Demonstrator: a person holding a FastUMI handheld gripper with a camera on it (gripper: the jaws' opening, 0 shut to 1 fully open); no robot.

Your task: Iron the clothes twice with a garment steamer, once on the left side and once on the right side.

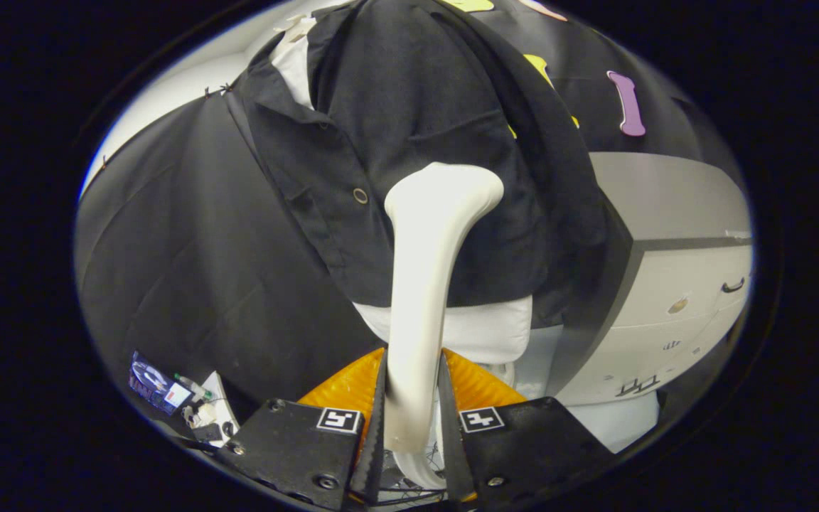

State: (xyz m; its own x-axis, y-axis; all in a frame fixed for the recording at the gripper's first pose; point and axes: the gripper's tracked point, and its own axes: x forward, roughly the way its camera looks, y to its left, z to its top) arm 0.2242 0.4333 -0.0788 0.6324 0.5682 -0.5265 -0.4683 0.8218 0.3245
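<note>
Here the jaws grip the garment steamer (427, 284), its head against the black shirt (409, 128); a white cabinet (672, 284) stands beside.

A white form (484, 331), perhaps a mannequin, carries the black shirt (409, 142).

Steamer (431, 284) before shirt (409, 128), apparently touching

A smooth white plastic garment steamer (427, 284), long-handled with a flared head, stands upright, its handle clamped between the two fingers of the gripper (413, 412), which press on it from both sides. Its head lies against the front of a black short-sleeved collared shirt (409, 128), right of the shirt's button placket, just above the hem. The shirt hangs on a white form, collar open.
</note>
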